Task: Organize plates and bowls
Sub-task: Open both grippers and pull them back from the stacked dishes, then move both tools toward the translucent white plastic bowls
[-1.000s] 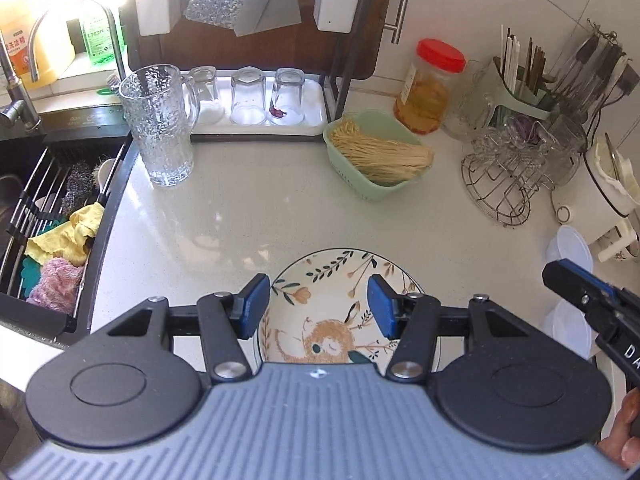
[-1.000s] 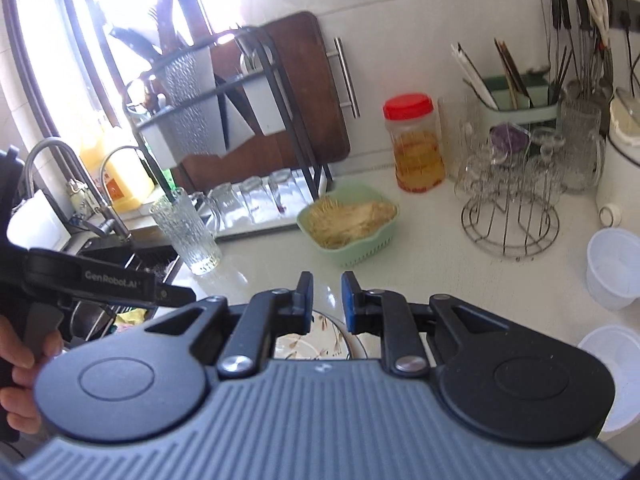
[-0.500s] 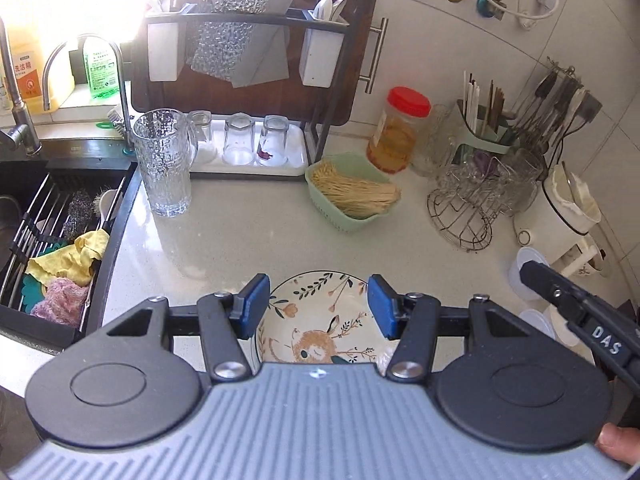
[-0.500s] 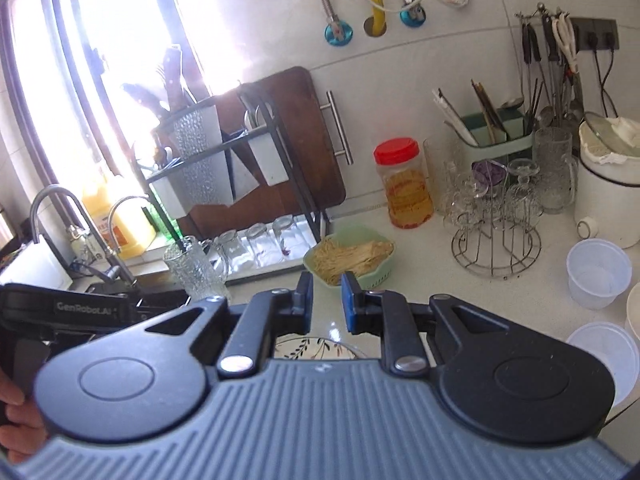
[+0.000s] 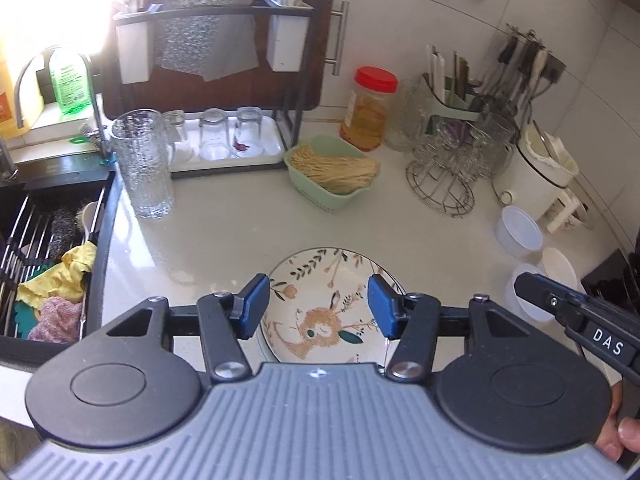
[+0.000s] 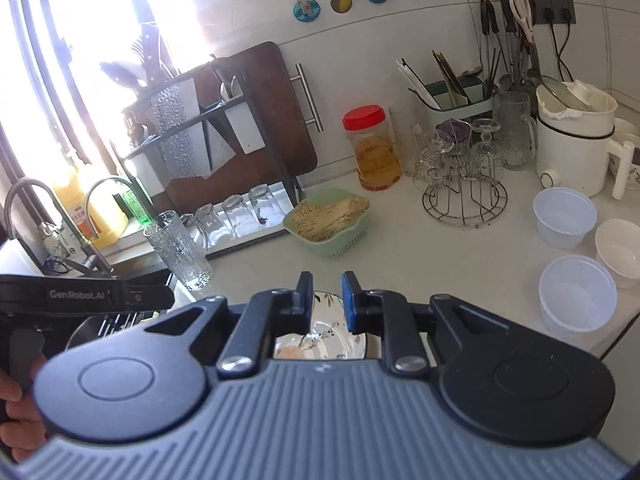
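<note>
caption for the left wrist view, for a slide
Open left gripper above a floral plate on the white counter, sink at left, plastic bowls at right.

Domestic kitchen, in use.
Sink (image 5: 48,216) with tap (image 6: 24,200), glass-drying rack (image 5: 208,80), utensil holder (image 6: 452,96), tiled wall.

Both grippers: left gripper (image 5: 316,312) and right gripper (image 6: 326,298) have black linkages, blue finger pads, silver pivot screws, ribbed grey housings. Side markings: "DAS", "GenRobot.AI".
</note>
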`<state>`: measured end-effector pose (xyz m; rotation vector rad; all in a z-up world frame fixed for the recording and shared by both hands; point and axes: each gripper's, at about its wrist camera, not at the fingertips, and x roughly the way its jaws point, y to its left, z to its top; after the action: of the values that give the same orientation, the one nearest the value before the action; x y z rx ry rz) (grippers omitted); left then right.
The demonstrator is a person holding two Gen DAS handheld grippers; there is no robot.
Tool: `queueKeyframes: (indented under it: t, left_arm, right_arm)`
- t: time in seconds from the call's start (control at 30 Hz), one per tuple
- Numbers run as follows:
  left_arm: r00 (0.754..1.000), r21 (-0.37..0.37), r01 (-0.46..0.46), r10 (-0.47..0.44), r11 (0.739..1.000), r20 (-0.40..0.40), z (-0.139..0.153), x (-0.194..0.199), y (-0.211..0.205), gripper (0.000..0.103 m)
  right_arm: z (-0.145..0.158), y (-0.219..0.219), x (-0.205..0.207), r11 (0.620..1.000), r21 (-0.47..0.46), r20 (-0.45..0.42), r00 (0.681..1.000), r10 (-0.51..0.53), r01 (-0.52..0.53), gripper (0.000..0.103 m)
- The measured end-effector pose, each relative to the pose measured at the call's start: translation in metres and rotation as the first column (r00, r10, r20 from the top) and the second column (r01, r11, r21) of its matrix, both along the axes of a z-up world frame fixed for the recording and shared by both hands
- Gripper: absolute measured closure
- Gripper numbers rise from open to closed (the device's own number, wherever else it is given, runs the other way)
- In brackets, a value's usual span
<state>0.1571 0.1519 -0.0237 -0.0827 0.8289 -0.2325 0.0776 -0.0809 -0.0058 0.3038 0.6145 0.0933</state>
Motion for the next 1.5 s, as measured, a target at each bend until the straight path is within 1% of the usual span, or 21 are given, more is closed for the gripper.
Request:
queueKeyframes:
  t: [0.1,0.13,0.2,0.33,0.43,0.5,0.63,0.73,0.8,0.9,0.97,1.03,1.2,1.3,1.33,1.4,1.5]
  left_arm:
    - [0.999,-0.025,0.035,-0.035,0.999,-0.008,-0.008,-0.003,-0.003,0.043]
    - [0.999,-0.036,0.047,-0.047,0.998,-0.002,-0.008,-0.004,-0.003,0.043]
    - [0.998,-0.036,0.061,-0.060,0.997,0.014,-0.007,-0.009,-0.007,0.042]
    - [0.998,-0.026,0.070,-0.070,0.997,0.006,-0.013,-0.009,-0.020,0.042]
    - [0.997,-0.034,0.073,-0.072,0.997,0.011,-0.012,-0.009,-0.030,0.042]
    - [0.996,-0.029,0.086,-0.086,0.996,0.008,-0.013,-0.005,-0.041,0.042]
    - [0.992,-0.013,0.124,-0.124,0.992,0.009,-0.012,0.000,-0.068,0.042]
    - [0.987,-0.003,0.159,-0.159,0.987,-0.013,-0.013,-0.005,-0.094,0.042]
    - [0.984,0.002,0.175,-0.175,0.985,-0.036,-0.019,-0.008,-0.110,0.042]
    - [0.983,0.009,0.172,-0.172,0.985,-0.067,-0.030,-0.009,-0.130,0.042]
    - [0.983,0.006,0.172,-0.171,0.985,-0.066,-0.033,-0.012,-0.141,0.042]
    - [0.982,0.024,0.177,-0.175,0.984,-0.070,-0.036,-0.013,-0.153,0.042]
    - [0.978,0.028,0.192,-0.190,0.981,-0.082,-0.042,-0.007,-0.176,0.042]
    - [0.973,0.018,0.219,-0.217,0.976,-0.080,-0.050,-0.004,-0.189,0.042]
    - [0.970,0.016,0.229,-0.226,0.973,-0.094,-0.055,-0.003,-0.194,0.042]
    - [0.961,0.015,0.254,-0.251,0.967,-0.120,-0.065,0.000,-0.204,0.042]
    - [0.948,0.007,0.299,-0.296,0.954,-0.117,-0.076,0.004,-0.217,0.042]
  right_arm:
    - [-0.003,0.004,-0.007,0.999,-0.047,-0.005,1.000,-0.017,0.017,0.084]
    - [-0.003,0.004,-0.009,0.999,-0.045,-0.009,1.000,-0.028,0.028,0.084]
    - [-0.004,0.002,-0.011,0.999,-0.017,-0.018,0.999,-0.034,0.034,0.084]
    - [-0.005,0.004,-0.010,0.999,-0.038,-0.029,0.999,-0.015,0.014,0.084]
    - [-0.005,-0.003,-0.011,1.000,-0.022,-0.035,0.999,-0.007,0.006,0.084]
    - [-0.005,-0.010,-0.011,1.000,-0.028,-0.033,0.999,-0.013,0.012,0.084]
    - [-0.009,-0.029,-0.009,0.999,-0.038,-0.032,0.999,-0.032,0.031,0.084]
    - [-0.011,-0.048,-0.005,0.998,-0.044,-0.036,0.998,-0.044,0.043,0.084]
    - [-0.012,-0.062,-0.006,0.998,-0.043,-0.040,0.998,-0.048,0.046,0.084]
    - [-0.015,-0.080,-0.006,0.997,-0.064,-0.044,0.998,-0.053,0.050,0.084]
    - [-0.019,-0.096,-0.006,0.996,-0.056,-0.053,0.996,-0.072,0.069,0.084]
    - [-0.020,-0.110,-0.006,0.995,-0.058,-0.053,0.995,-0.085,0.082,0.084]
    - [-0.028,-0.136,-0.009,0.992,-0.074,-0.065,0.993,-0.102,0.098,0.084]
    - [-0.035,-0.148,-0.015,0.990,-0.073,-0.076,0.989,-0.126,0.120,0.084]
    - [-0.038,-0.153,-0.017,0.989,-0.068,-0.083,0.987,-0.138,0.132,0.084]
    - [-0.045,-0.159,-0.020,0.986,-0.068,-0.095,0.983,-0.158,0.152,0.084]
    - [-0.052,-0.170,-0.025,0.979,-0.073,-0.102,0.975,-0.197,0.191,0.084]
